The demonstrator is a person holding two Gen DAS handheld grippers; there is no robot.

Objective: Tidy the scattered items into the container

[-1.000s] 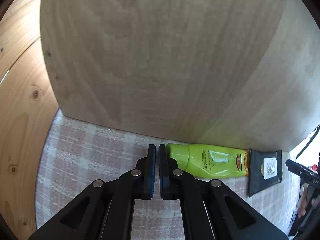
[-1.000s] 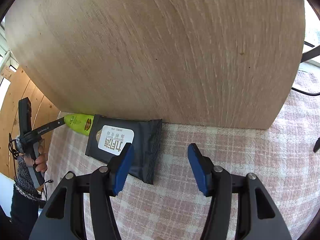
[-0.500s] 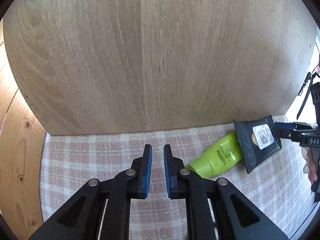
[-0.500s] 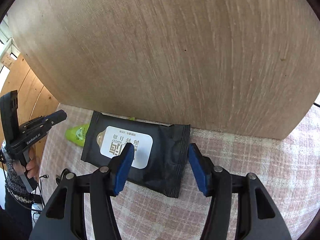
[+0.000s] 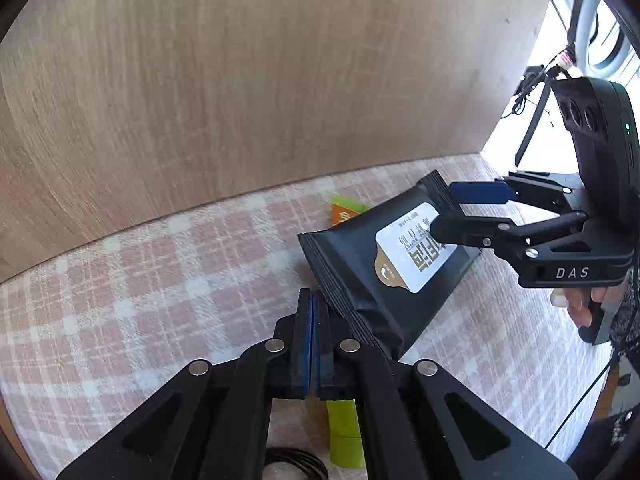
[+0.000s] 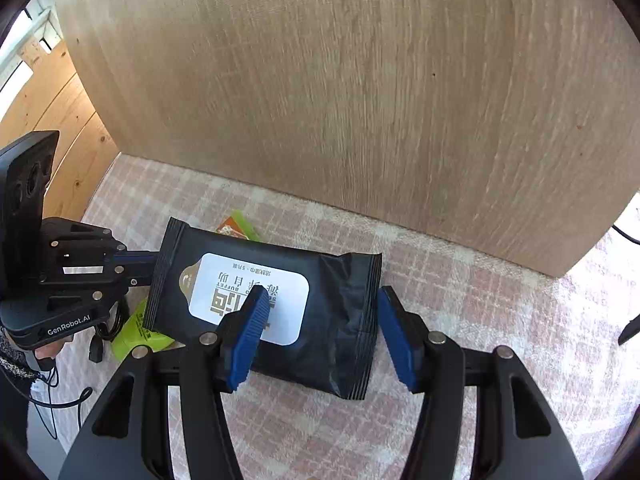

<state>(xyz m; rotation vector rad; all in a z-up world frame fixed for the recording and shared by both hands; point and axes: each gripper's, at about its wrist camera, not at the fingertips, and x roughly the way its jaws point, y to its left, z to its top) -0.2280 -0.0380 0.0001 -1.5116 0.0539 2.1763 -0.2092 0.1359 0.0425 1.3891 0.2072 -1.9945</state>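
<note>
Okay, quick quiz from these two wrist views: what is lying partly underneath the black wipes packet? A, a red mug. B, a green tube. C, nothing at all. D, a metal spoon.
B: the green tube pokes out from under the black wipes packet at its lower left, and its flat end shows again beyond the packet's far edge, on the checked cloth.

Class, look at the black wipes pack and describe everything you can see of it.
The wipes pack is a soft, glossy black pouch with crimped, ridged end seals and a white label printed with dark characters beside a small gold tab. It lies tilted, propped on a green tube over the checked cloth, near a wooden panel. The right claw straddles one end, open; the shut left claw sits at the other seal.
</note>
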